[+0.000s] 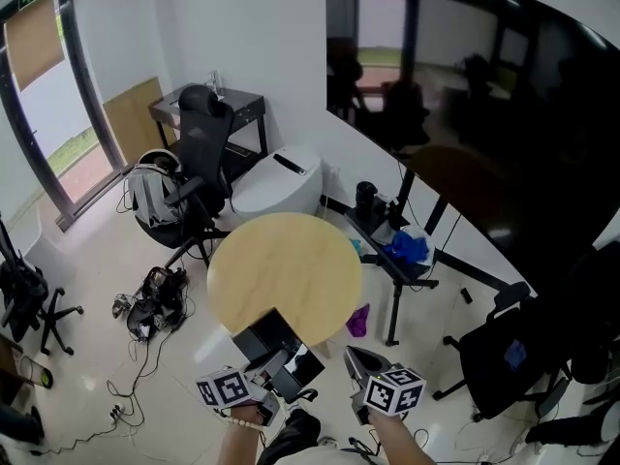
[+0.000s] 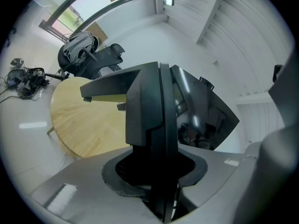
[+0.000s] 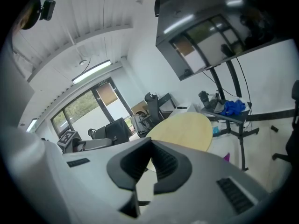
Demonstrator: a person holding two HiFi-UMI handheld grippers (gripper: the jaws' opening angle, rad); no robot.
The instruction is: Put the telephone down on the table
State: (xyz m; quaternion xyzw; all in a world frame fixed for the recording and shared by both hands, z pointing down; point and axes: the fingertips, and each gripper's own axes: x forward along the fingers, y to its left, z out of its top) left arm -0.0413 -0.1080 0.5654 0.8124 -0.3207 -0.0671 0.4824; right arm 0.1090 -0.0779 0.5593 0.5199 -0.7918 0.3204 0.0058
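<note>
The left gripper (image 2: 156,181) was clamped on the black telephone (image 2: 149,101), its jaws partway apart with the phone squeezed between them. The phone seemed to hang just over the near edge of the round wooden table (image 1: 291,260). The right gripper (image 3: 150,160) was closed and held nothing.
</note>
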